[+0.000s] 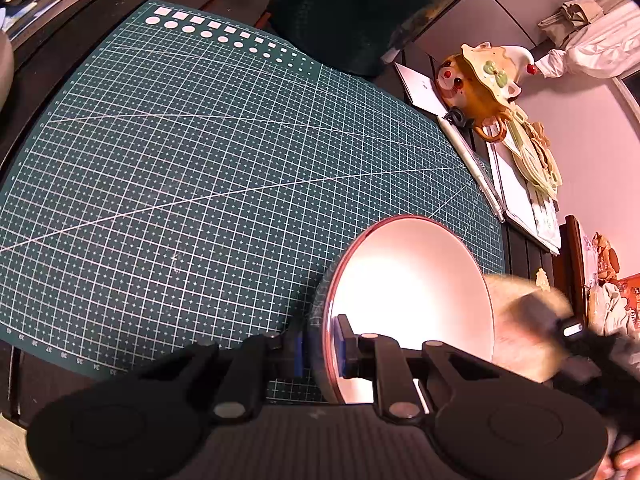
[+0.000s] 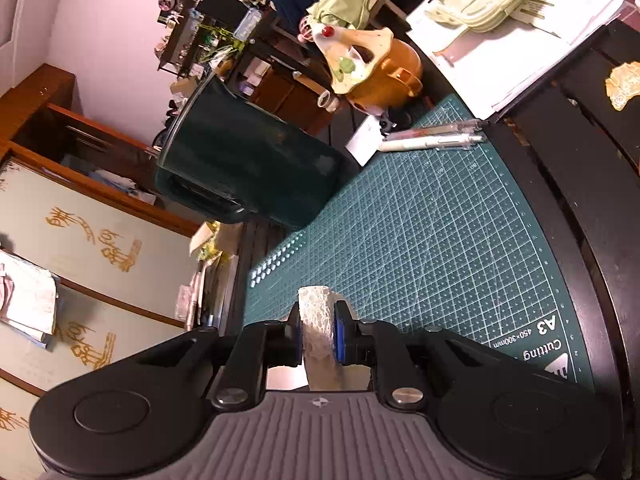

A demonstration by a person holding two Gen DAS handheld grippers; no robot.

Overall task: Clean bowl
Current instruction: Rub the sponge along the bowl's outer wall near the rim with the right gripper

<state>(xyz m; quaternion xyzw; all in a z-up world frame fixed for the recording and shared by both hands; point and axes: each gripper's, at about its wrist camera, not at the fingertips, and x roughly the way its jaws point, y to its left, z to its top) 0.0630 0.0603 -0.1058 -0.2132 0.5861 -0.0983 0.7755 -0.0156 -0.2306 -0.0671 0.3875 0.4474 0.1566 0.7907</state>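
Bowl: pale pink glazed ceramic bowl with a reddish rim (image 1: 412, 304), lower right of the left-wrist frame, tipped up on edge over the dark green gridded cutting mat (image 1: 200, 160), open face toward frame right. Left gripper (image 1: 320, 344) has its blue-padded jaws clamped on the near rim, one pad outside the wall, one inside. Right gripper (image 2: 316, 334) is pinched shut on a pale, lacy-textured scrubbing pad (image 2: 316, 320), which stands up between the pads; in the right-wrist view it points out over bare mat, bowl not in that frame. In the left-wrist view a blurred tan mass at the lower right edge, right at the bowl's inner face, looks like that pad with the right-hand tool behind it; too smeared to say whether it touches. Key relation, as I read it: the cavity opens toward the pad side, rim held on the opposite edge, so the wipe goes straight into the open face while the left grip braces it.
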